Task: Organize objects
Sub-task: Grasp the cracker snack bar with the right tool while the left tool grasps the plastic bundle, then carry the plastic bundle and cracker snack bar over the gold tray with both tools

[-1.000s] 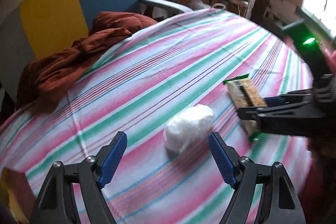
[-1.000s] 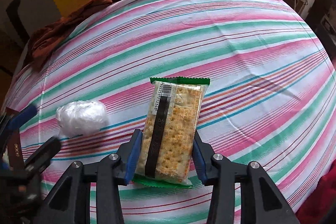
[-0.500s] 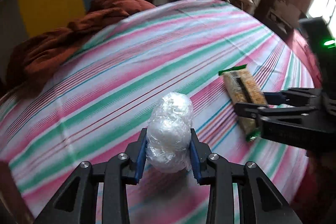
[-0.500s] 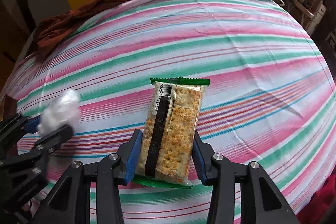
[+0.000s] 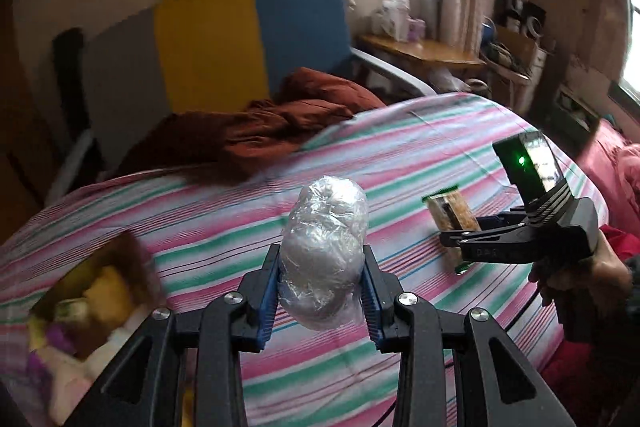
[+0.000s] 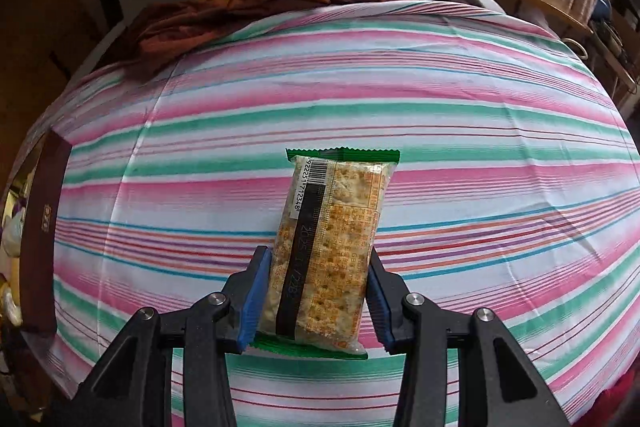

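My left gripper [image 5: 320, 287] is shut on a white ball wrapped in clear plastic [image 5: 324, 251] and holds it above the striped cloth [image 5: 400, 155]. My right gripper [image 6: 318, 301] is shut on a cracker packet with green ends [image 6: 328, 247], held above the striped cloth [image 6: 440, 115]. In the left wrist view the right gripper [image 5: 460, 239] and its cracker packet [image 5: 450, 215] show at the right. A brown box with mixed items [image 5: 88, 291] sits at the lower left, blurred; its brown wall [image 6: 40, 227] shows at the left edge of the right wrist view.
A rust-brown blanket [image 5: 280, 127] lies at the far edge of the bed, also in the right wrist view [image 6: 240, 11]. A yellow and blue chair [image 5: 248, 39] stands behind it. A wooden shelf with clutter [image 5: 424, 47] is at the back right.
My left gripper closed on the wrapped ball, lifted it and swung left, bringing the box into view. My right gripper lifted the cracker packet slightly.
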Demonstrator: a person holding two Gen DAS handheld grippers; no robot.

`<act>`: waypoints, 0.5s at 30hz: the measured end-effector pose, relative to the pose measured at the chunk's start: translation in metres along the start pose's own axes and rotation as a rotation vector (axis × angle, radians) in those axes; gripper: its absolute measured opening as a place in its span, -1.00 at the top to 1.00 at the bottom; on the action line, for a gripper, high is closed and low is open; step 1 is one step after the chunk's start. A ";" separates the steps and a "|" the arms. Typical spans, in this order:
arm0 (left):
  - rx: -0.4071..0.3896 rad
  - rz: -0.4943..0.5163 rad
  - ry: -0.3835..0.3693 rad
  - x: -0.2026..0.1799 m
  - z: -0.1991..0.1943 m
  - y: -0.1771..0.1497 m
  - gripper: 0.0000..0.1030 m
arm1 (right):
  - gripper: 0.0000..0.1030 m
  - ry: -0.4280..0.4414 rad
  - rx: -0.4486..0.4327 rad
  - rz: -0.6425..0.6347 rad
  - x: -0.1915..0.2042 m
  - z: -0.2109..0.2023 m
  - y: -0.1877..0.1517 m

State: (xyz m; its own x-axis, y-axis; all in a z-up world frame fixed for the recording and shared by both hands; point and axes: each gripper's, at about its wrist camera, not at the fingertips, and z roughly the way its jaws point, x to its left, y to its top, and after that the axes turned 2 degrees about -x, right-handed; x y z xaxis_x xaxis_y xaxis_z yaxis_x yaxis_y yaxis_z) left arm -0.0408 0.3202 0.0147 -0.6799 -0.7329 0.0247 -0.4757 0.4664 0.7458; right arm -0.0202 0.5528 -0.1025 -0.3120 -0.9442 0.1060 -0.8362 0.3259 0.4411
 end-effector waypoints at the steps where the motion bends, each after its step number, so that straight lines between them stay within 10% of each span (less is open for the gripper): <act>1: -0.012 -0.005 0.015 0.006 -0.008 -0.002 0.29 | 0.12 -0.002 0.007 -0.013 0.005 0.003 0.001; 15: -0.086 -0.063 0.141 0.064 -0.072 -0.039 0.28 | 0.12 0.110 0.003 -0.108 0.097 -0.008 -0.002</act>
State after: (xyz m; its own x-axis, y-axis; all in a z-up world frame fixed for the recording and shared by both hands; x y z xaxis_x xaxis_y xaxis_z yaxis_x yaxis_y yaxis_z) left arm -0.0251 0.2192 0.0352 -0.5625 -0.8243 0.0643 -0.4613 0.3775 0.8029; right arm -0.0453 0.4606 -0.0854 -0.1683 -0.9734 0.1554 -0.8636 0.2216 0.4529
